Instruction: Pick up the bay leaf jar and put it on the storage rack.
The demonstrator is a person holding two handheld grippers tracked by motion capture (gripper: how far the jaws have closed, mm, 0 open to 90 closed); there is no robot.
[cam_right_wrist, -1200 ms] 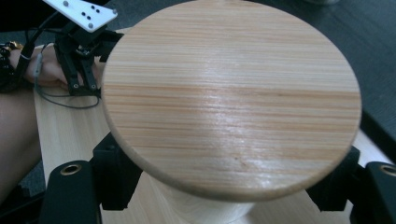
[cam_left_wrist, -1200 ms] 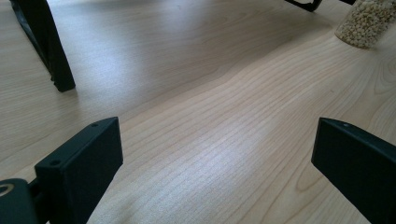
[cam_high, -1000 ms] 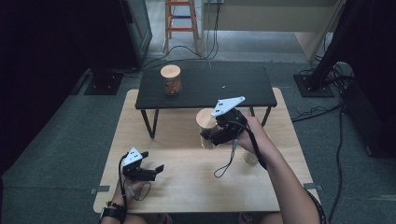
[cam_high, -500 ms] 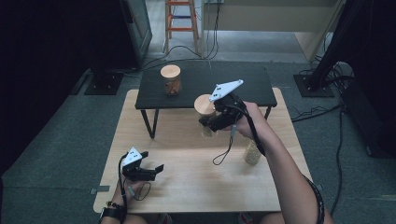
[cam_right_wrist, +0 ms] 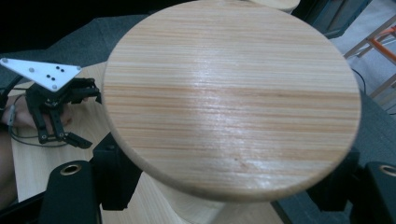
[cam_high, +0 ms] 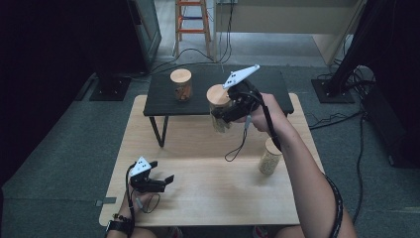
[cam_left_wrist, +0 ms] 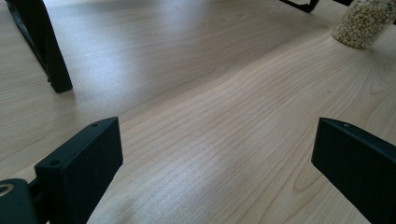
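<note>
Surface: a pale wooden table (cam_high: 208, 198) on a grey floor, with a low black stand (cam_high: 163, 96) at its far edge.
Held jar: a glass jar with a round wooden lid (cam_high: 218, 106) hangs in the air at the stand's front edge, above the wooden table.
Right gripper: the right gripper (cam_high: 224, 115) pinches the jar's body from both sides, just under the lid; in the right gripper view the lid (cam_right_wrist: 233, 93) sits right above the jaws.
Left gripper: the left gripper (cam_high: 166, 182) rests low at the near left of the table, jaws spread with bare wood between them.
Jar on stand: a second lidded jar (cam_high: 181, 84) stands upright on the black stand, left of the held one.
Third jar: a jar of pale grains (cam_high: 270, 156) stands on the table, near the right forearm.
</note>
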